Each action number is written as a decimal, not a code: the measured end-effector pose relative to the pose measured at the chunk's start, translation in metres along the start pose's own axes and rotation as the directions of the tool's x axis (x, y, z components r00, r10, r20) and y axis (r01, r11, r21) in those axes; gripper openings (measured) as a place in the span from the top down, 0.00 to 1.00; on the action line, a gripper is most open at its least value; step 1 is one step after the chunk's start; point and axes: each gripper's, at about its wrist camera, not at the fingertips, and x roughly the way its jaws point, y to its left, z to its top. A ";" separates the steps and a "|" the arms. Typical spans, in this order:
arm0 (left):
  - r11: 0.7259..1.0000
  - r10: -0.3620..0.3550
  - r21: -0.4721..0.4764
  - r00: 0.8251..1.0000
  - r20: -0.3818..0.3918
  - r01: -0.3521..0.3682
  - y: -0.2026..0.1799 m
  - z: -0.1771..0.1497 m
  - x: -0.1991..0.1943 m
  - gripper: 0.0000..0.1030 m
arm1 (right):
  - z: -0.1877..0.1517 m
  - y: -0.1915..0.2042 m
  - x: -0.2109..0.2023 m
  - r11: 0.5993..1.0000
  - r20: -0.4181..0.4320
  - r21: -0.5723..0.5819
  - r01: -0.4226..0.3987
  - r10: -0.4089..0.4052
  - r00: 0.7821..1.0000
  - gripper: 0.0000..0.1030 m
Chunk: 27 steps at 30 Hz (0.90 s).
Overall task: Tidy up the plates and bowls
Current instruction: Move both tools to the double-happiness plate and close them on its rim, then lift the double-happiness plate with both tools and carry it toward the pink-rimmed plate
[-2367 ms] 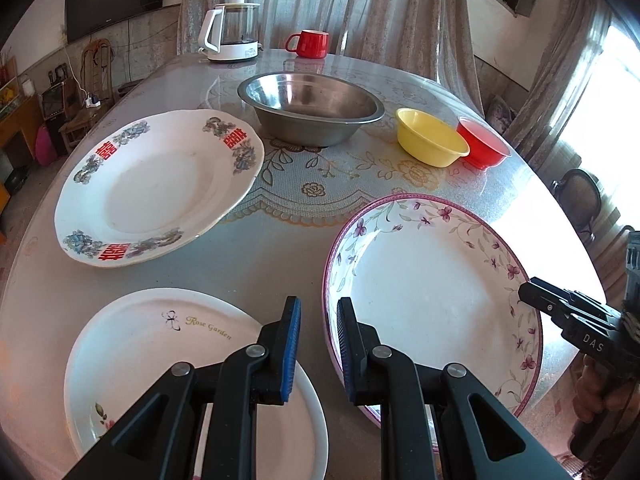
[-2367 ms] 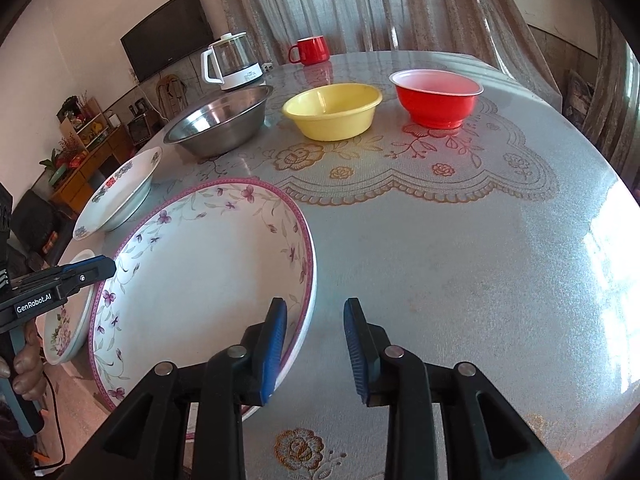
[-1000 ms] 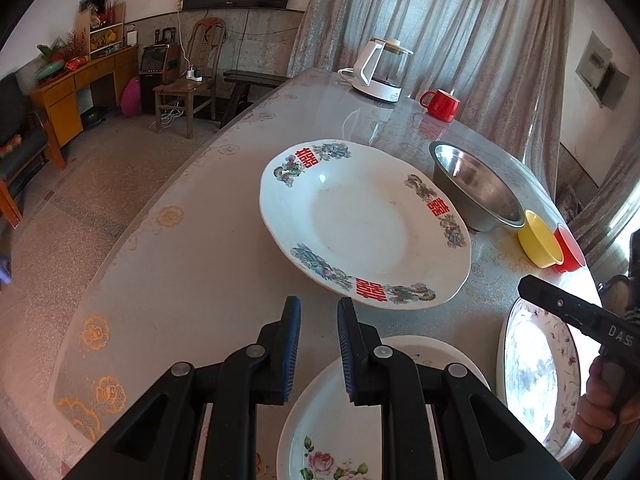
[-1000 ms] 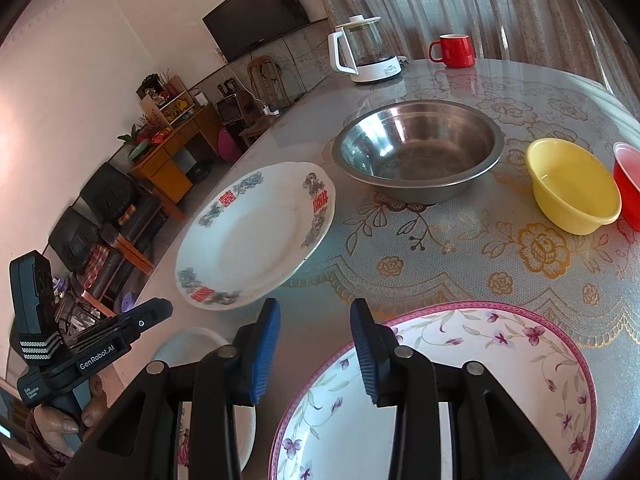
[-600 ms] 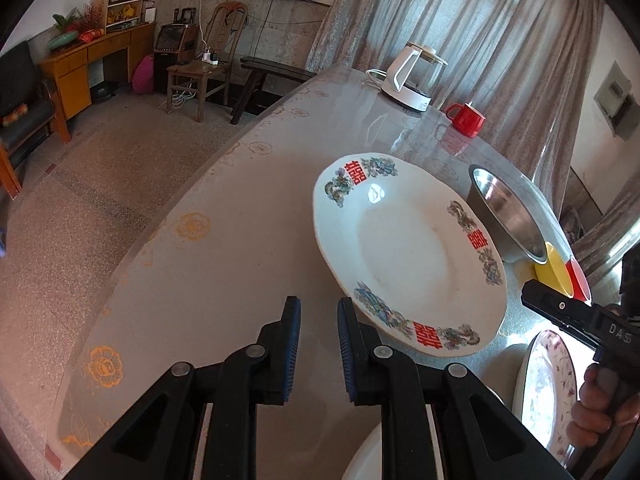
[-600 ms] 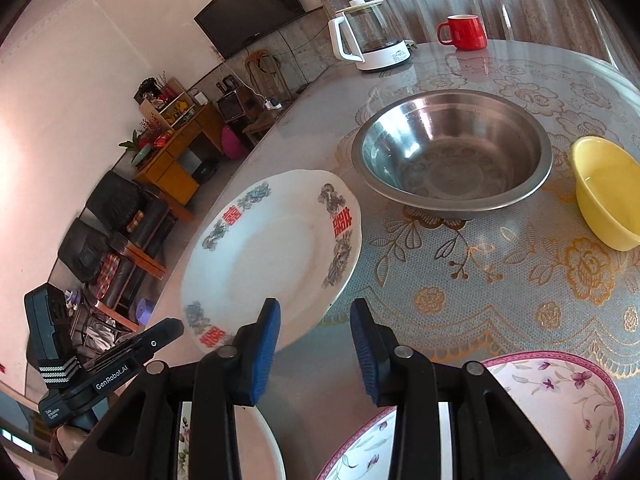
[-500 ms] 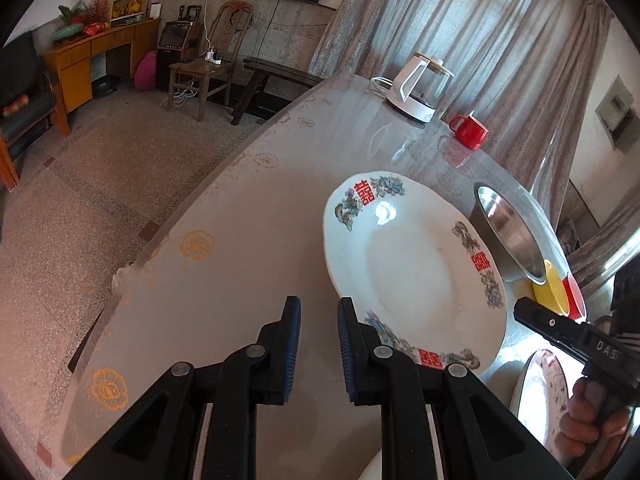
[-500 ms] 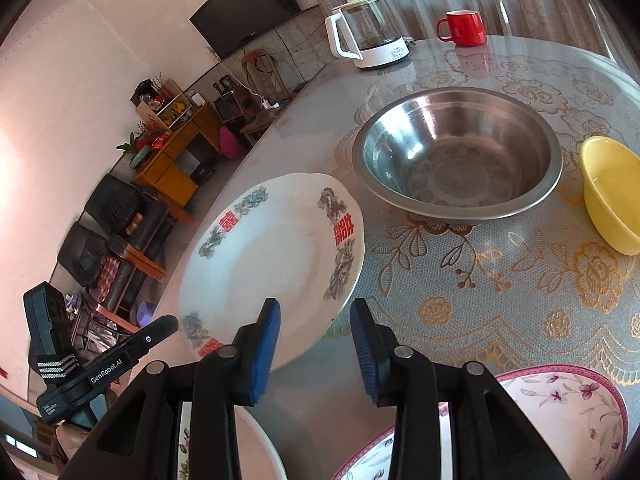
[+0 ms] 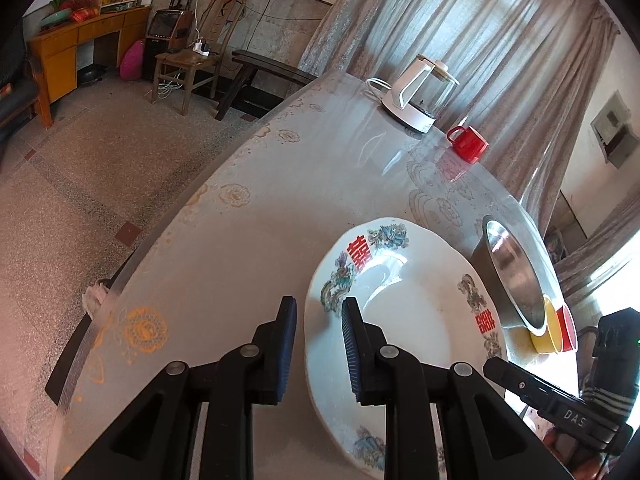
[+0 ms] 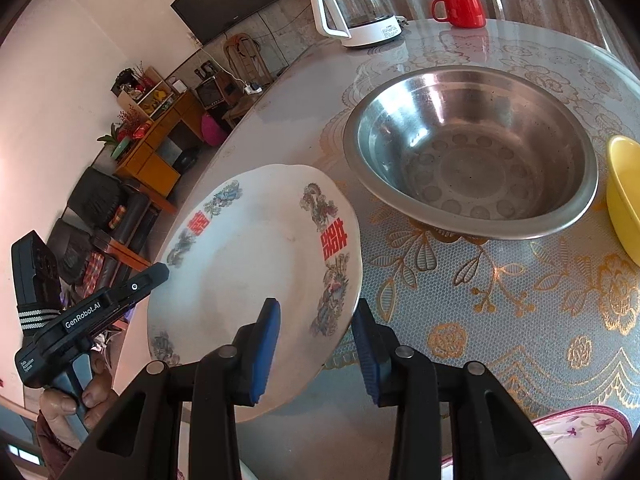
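While both claws closed in on the dragon-patterned plate, nothing was gripped yet.

Left view: my left claw (image 9: 319, 344) stood slightly spread, its jaws having just been opening, straddling the dragon-patterned plate (image 9: 404, 320)'s near rim on the bench (image 9: 248, 240) without pinching it. Right view: my right claw (image 10: 316, 346) was spread across the plate's opposite edge, pads clear, I judged so both sides could lift together; the steel bowl (image 10: 472, 152) sat just beyond.
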 end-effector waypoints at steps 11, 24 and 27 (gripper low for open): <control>0.995 0.038 0.092 0.999 -0.026 -0.036 -0.012 -0.001 0.015 0.72 | -0.001 0.008 0.021 1.000 -0.035 0.021 0.015 -0.014 0.999 0.66; 0.994 0.043 0.103 0.998 -0.055 -0.037 -0.016 -0.006 0.019 0.68 | -0.001 0.006 0.016 0.999 -0.004 0.020 0.036 -0.035 0.999 0.63; 0.992 0.030 0.126 0.997 -0.070 -0.021 -0.019 -0.013 0.012 0.71 | -0.003 0.004 0.014 0.999 -0.011 0.020 0.040 -0.040 0.999 0.65</control>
